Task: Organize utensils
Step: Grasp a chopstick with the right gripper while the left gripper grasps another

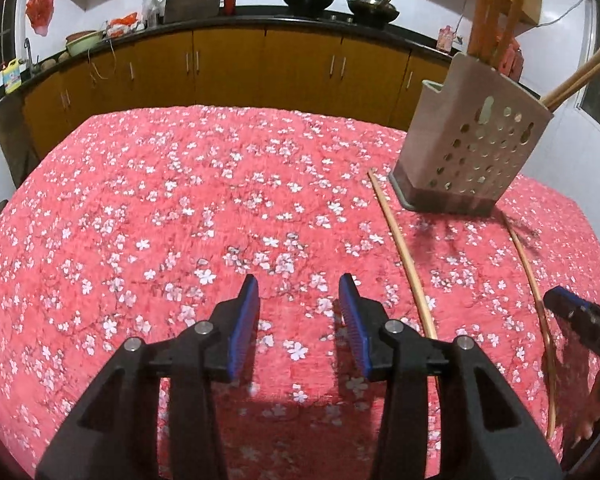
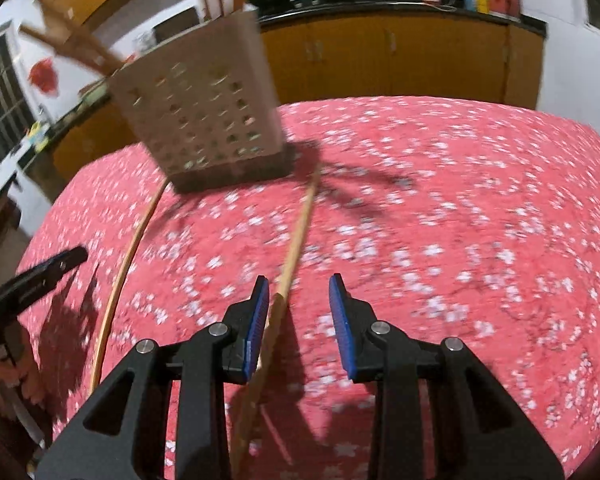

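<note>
On floral tablecloth (image 1: pixel 180 200): two chopsticks (image 1: pixel 404 252) lie before perforated utensil holder (image 1: pixel 468 140). Left gripper (image 1: pixel 299 316) jaws spread, empty. Right gripper (image 2: pixel 299 316) jaws spread, straddling one chopstick (image 2: pixel 296 240).

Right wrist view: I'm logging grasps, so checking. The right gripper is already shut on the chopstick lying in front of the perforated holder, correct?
Not quite. The right gripper is open: in the right wrist view its fingers stand apart, and the chopstick runs between them beside the left finger, not clamped. It does lie on the tablecloth in front of the perforated holder.
</note>
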